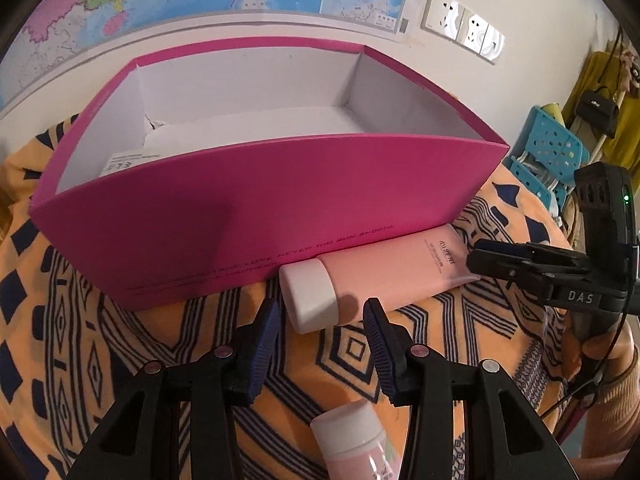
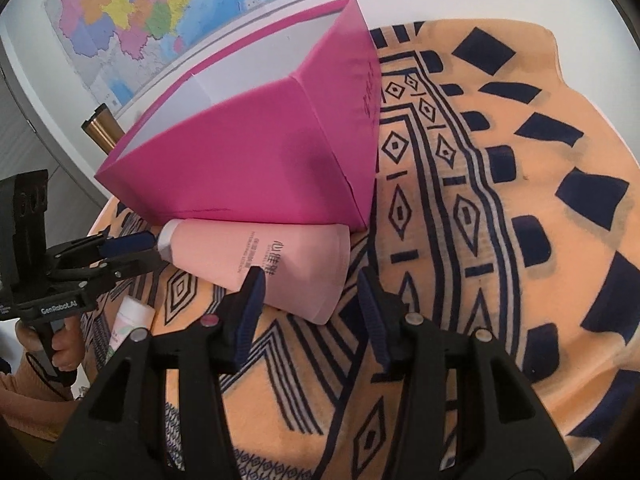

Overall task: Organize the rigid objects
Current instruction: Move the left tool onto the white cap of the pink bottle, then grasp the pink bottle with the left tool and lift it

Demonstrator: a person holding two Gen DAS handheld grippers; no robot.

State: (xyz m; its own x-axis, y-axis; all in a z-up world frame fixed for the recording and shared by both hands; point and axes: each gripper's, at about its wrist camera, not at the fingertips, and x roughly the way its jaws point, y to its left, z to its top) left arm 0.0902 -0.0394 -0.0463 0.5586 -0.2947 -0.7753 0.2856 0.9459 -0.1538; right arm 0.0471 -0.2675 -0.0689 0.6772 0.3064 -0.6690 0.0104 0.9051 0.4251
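Observation:
A pink tube with a white cap (image 1: pixel 376 276) lies on the patterned cloth against the front wall of an open magenta box (image 1: pixel 256 200). My left gripper (image 1: pixel 322 316) is open, its fingers on either side of the cap end without touching it. My right gripper (image 2: pixel 310 280) is open just short of the tube's flat end (image 2: pixel 280 264); it also shows in the left wrist view (image 1: pixel 492 256). The box (image 2: pixel 248 160) holds only white paper. A small pink-capped bottle (image 1: pixel 352 436) lies under my left gripper.
The orange and navy cloth (image 2: pixel 500 200) covers the table. A brass cylinder (image 2: pixel 102 130) stands behind the box. A wall map and wall sockets (image 1: pixel 464 20) are behind. A blue perforated stool (image 1: pixel 548 148) stands at the right. A white-capped bottle (image 2: pixel 132 320) lies near the left gripper.

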